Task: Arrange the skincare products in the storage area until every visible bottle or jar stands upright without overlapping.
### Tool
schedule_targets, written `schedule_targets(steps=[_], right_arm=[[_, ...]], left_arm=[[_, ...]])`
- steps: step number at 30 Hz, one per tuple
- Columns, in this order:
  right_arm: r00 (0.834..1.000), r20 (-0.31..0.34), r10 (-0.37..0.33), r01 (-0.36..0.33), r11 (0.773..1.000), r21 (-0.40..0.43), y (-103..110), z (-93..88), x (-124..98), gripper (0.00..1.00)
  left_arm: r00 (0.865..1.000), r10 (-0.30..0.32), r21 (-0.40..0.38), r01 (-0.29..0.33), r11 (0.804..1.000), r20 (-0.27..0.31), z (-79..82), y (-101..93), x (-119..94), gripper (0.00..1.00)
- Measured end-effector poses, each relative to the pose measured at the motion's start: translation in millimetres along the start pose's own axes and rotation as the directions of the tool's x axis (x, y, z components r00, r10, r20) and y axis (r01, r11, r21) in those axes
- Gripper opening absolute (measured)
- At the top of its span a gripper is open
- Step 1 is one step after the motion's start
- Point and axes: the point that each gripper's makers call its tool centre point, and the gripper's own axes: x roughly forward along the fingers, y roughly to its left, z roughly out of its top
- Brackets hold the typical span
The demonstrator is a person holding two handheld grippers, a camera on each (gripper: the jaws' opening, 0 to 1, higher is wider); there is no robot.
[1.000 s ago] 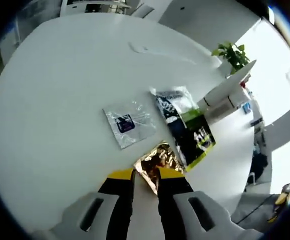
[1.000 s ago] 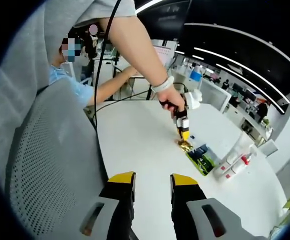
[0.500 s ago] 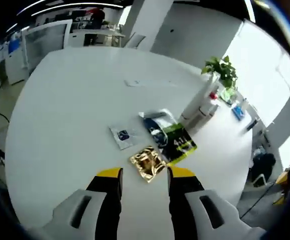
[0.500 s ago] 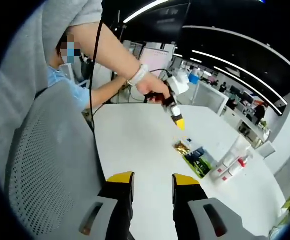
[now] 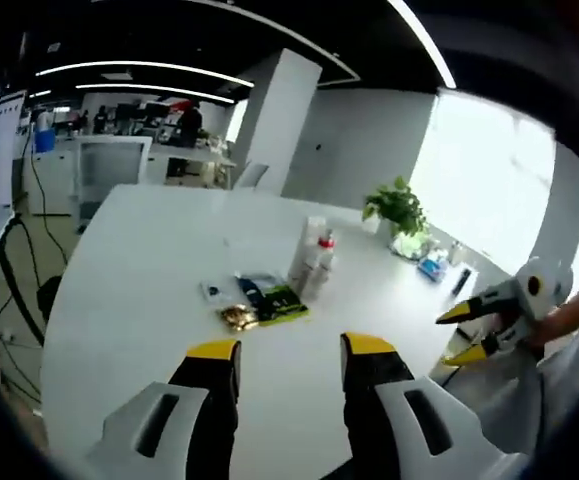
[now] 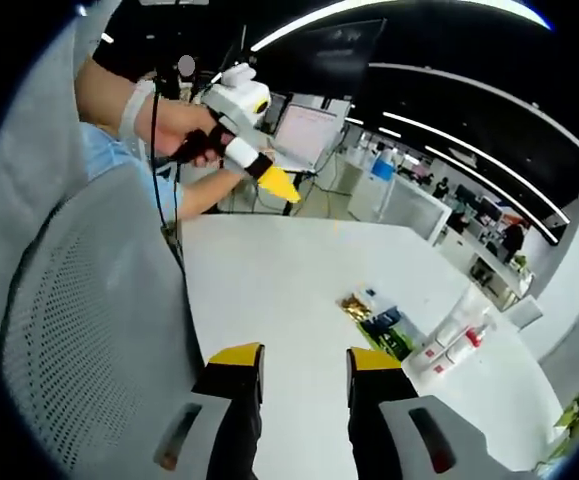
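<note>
Jaws of your left gripper [image 5: 287, 352] are standing parted with nothing between them, hovering above the near edge of the white table [image 5: 139, 270]. Your right gripper [image 6: 303, 357] is likewise gaping and carrying nothing, and it is showing at the right of the left gripper view with its yellow tips apart. In the right gripper view your left gripper is raised high at the upper left, well clear of the tabletop.

Out past your jaws, the skincare things are sitting in a cluster toward the far middle of the table: a gold sachet [image 5: 237, 318] nearest, a dark green packet [image 5: 274, 299] just beside it, a clear sachet [image 5: 215, 290] to the left, and white bottles [image 5: 312, 265] standing upright behind. Bare tabletop is lying all around the cluster. A potted plant [image 5: 394, 209] is sitting at the far right edge, and an office is stretching beyond.
</note>
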Motion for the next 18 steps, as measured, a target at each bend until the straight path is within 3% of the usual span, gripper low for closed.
schedule_targets(steps=[6, 10, 12, 14, 18], right_arm=[[1.0, 0.014, -0.024, 0.024, 0.999, 0.044, -5, 1.7, -2, 0.3], [0.999, 0.021, -0.045, 0.044, 0.999, 0.031, -7, 4.4, -3, 0.3], [0.998, 0.027, -0.053, 0.052, 0.998, 0.031, -8, 6.0, -4, 0.3], [0.998, 0.024, -0.066, 0.065, 0.997, 0.036, -11, 4.9, -5, 0.3], [0.996, 0.046, -0.082, 0.078, 0.994, 0.072, -16, 8.4, -7, 0.3]], left_arm=[[0.995, 0.067, 0.058, -0.071, 0.996, 0.069, -1.9, -13.2, -25, 0.35], [0.995, 0.069, -0.038, -0.067, 0.997, 0.073, -9.1, -22.0, -27, 0.36], [0.991, 0.07, 0.006, -0.071, 0.997, 0.111, -7.0, -29.2, -26, 0.36], [0.99, 0.084, 0.038, -0.089, 0.995, 0.113, -8.1, -31.5, -25, 0.34], [0.988, 0.096, 0.231, -0.122, 0.965, 0.12, -8.0, -31.9, -16, 0.28]])
